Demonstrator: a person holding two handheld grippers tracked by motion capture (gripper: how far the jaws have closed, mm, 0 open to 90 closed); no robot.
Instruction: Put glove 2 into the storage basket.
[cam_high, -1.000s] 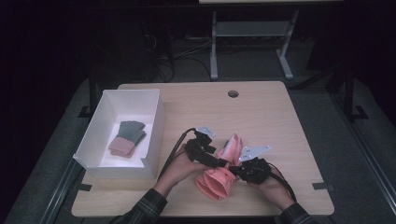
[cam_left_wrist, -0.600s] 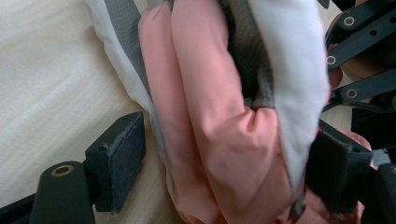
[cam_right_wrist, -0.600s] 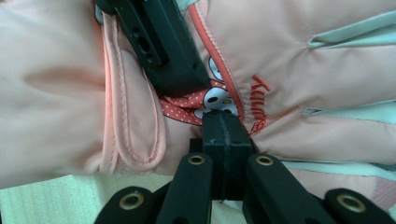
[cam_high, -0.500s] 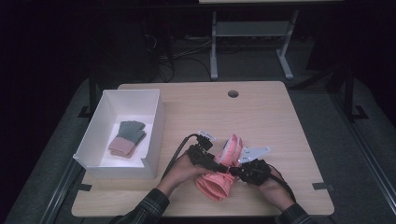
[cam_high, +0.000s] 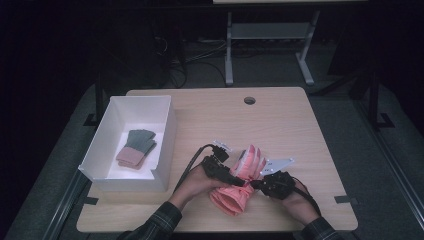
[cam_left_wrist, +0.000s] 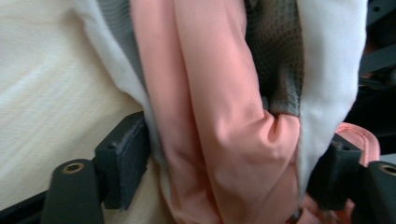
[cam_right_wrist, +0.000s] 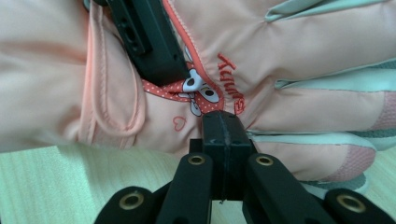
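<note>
Pink padded ski glove (cam_high: 240, 182) lying on the bench (cam_high: 300, 130) near its front edge, long axis running from cuff nearest the person to fingers pointing away, directly between both tongs. Left tongs (cam_left_wrist: 224, 163) spread wide around the bunched pink-and-white fabric, jaws just closing in; right tongs (cam_right_wrist: 224, 135) pressed together, tip against the glove's smooth quilted back. White box (cam_high: 165, 125) with knit gloves (cam_high: 136, 147) well apart, leftward.
</note>
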